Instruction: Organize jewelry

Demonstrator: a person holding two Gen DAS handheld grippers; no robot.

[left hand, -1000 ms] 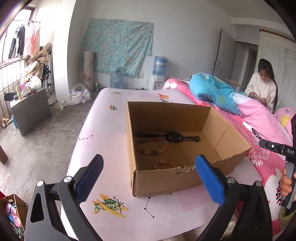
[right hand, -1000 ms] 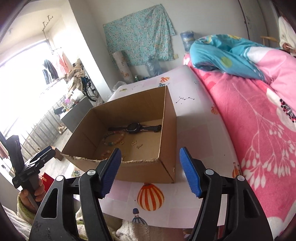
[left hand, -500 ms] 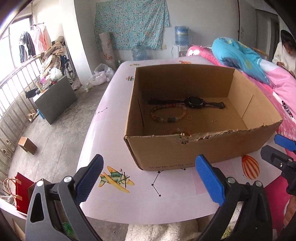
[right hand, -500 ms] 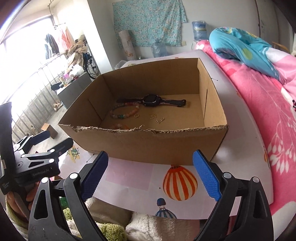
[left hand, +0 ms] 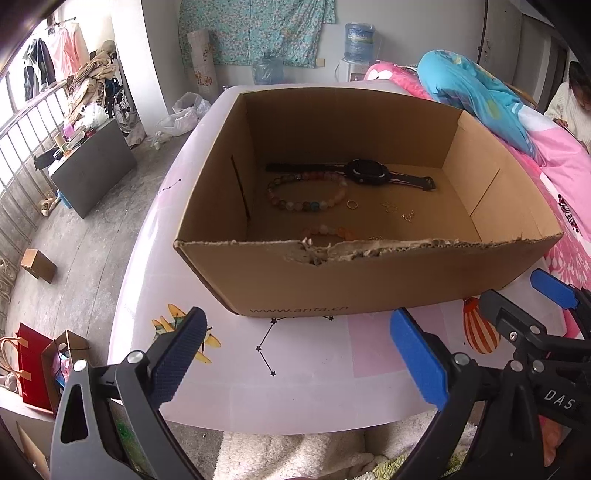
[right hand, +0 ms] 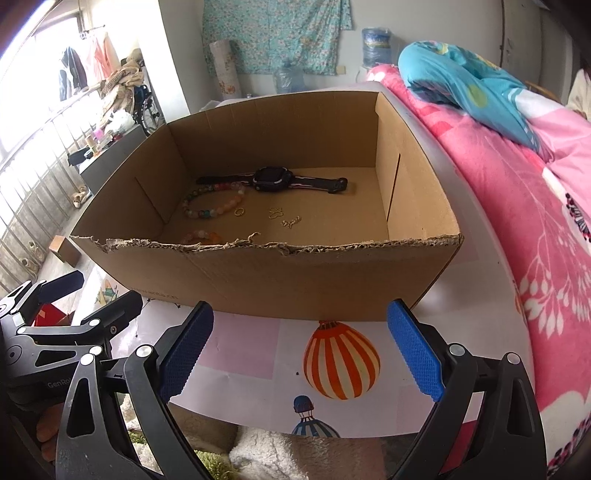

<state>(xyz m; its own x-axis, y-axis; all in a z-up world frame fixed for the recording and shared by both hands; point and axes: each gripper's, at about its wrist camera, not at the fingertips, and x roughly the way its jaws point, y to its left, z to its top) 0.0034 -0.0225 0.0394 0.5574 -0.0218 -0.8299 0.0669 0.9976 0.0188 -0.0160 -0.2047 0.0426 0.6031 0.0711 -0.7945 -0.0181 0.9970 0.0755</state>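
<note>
— What has changed since a second ago?

— Both grippers have tipped downward and come closer to the cardboard box [left hand: 369, 280], which now fills each view. The right gripper [right hand: 301, 350] has just been opening its jaws; they stand wide with nothing between them. The left gripper [left hand: 295, 354] is spread wide too, and empty, as it was before.

— Where is the jewelry?

— All inside the box. A black watch [left hand: 365, 171] lies along the far wall, a beaded bracelet [left hand: 308, 192] just in front of it, touching its strap. A small gold ring [left hand: 352, 204] and thin gold pieces [left hand: 399, 211] sit mid-floor. A second, orange-toned bracelet [left hand: 330, 231] lies by the torn near wall, half hidden.

— And the surroundings?

— The box stands on a pale pink sheet [right hand: 243, 350] printed with balloons and constellations, near its front edge. A pink floral quilt [right hand: 535, 221] lies to the right; a patterned cloth [left hand: 255, 29] hangs on the back wall.
</note>
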